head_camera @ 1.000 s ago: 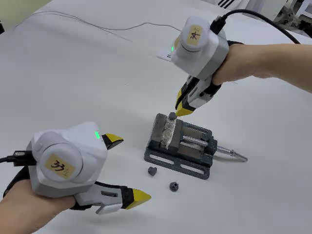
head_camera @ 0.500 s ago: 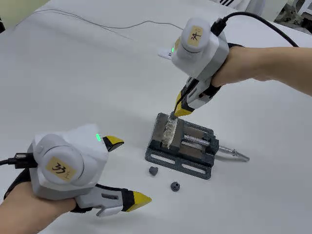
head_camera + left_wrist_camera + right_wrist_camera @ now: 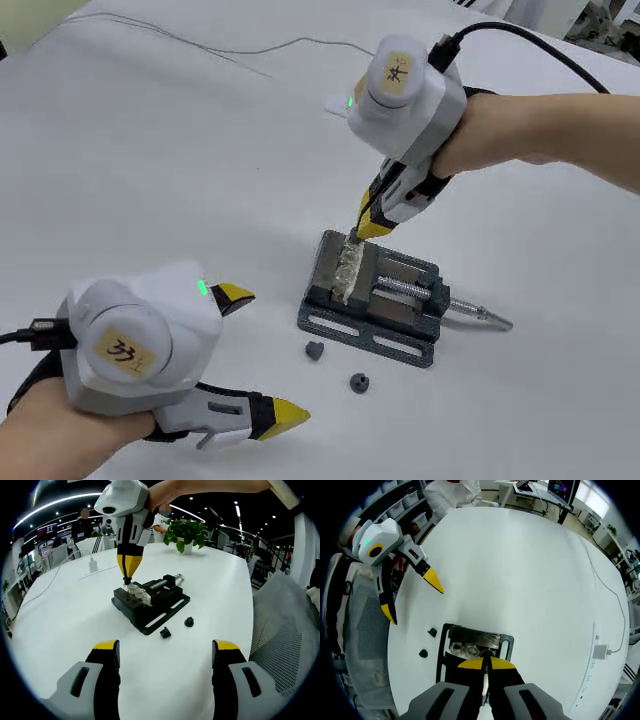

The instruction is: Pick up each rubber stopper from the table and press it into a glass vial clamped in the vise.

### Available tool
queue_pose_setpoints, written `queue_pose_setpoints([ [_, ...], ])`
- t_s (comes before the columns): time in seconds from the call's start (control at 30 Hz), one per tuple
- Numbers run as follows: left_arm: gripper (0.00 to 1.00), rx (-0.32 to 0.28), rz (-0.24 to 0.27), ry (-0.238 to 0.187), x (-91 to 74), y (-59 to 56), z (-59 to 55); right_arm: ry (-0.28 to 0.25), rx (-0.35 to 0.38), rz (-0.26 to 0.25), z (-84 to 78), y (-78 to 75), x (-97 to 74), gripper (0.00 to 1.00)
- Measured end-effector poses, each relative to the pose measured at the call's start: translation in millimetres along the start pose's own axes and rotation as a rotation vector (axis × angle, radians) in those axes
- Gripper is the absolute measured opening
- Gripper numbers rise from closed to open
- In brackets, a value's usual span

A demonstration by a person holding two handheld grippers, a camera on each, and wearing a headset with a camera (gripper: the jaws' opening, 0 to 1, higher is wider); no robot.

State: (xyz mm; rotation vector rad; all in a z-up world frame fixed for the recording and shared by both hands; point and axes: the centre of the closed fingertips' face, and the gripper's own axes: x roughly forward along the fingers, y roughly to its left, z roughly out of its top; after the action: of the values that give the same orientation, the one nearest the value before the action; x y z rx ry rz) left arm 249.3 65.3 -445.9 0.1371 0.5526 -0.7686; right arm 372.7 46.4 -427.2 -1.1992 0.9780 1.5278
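A dark vise [image 3: 372, 338] stands mid-table with clear glass vials [image 3: 347, 268] clamped between its jaws. My right gripper [image 3: 361, 229] points down at the far end of the vial row, shut on a grey rubber stopper [image 3: 352, 238] that touches a vial mouth. Two loose stoppers [image 3: 314, 350] [image 3: 358, 382] lie on the table in front of the vise. My left gripper [image 3: 262, 355] hovers open at the near left, holding nothing. From the left gripper view the vise [image 3: 165, 607], both stoppers [image 3: 165, 632] [image 3: 189, 622] and the right gripper [image 3: 128, 576] lie ahead. The right gripper view looks down on the vials [image 3: 467, 650].
A white table [image 3: 150, 180] spreads bare around the vise. The vise's screw handle [image 3: 478, 316] sticks out to the right. A white charger and thin cable [image 3: 250, 50] lie at the far edge. A potted plant [image 3: 187, 530] stands at the far side.
My right gripper has sunk slightly, bringing the stopper down onto the vial mouth. The left gripper has stayed nearly still and open.
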Motion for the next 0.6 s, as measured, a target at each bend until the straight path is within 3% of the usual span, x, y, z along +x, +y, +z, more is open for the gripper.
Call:
queue_pose_setpoints([
  [0.37,0.73,-0.019,0.000,-0.012,3.1,1.5,1.3,0.021,0.003,-0.005,-1.6,-2.8,0.4,0.00],
  [0.6,0.73,-0.032,0.005,-0.017,3.9,4.6,0.7,0.067,0.009,0.014,-1.3,-4.2,1.3,0.00],
])
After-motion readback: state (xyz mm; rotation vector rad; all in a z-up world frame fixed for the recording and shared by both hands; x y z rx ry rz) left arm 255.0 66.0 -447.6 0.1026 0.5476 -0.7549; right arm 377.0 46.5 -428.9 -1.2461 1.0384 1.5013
